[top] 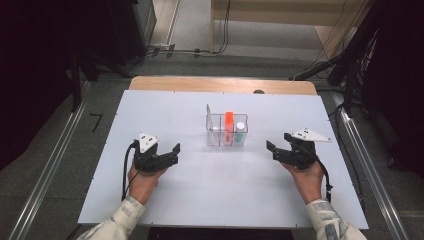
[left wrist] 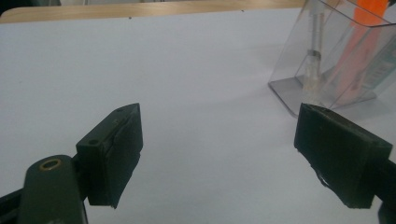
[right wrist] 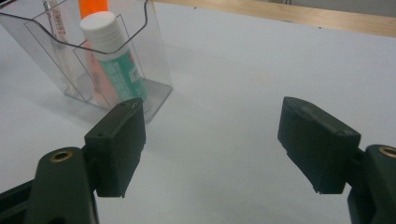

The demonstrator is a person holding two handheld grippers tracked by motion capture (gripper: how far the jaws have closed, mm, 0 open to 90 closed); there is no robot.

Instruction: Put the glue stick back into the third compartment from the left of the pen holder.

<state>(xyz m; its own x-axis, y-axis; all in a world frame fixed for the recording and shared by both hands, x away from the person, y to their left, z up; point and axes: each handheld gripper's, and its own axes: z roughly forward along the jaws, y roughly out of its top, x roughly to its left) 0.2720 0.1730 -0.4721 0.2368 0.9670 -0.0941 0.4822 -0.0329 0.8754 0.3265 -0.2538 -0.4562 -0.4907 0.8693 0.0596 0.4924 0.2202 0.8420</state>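
A clear plastic organizer [top: 215,131] stands in the middle of the white table [top: 200,190]. Inside it are an orange marker [top: 229,120], a green bottle with a white cap [top: 240,131] and a thin pen in the left compartment. My left gripper [top: 167,154] rests low at the left of the organizer, open, nothing between its jaws. My right gripper [top: 279,145] sits at the right of it, also open and empty. In the left gripper view the organizer [left wrist: 327,65] shows at upper right beyond the open gripper [left wrist: 219,154]. In the right gripper view the bottle [right wrist: 116,60] stands inside the organizer [right wrist: 149,70] at upper left.
The table's wooden far edge [top: 220,84] lies behind the white sheet. Dark equipment and cables stand on the floor at both sides and behind. Wide bare white surface lies in front of the organizer and around both hands.
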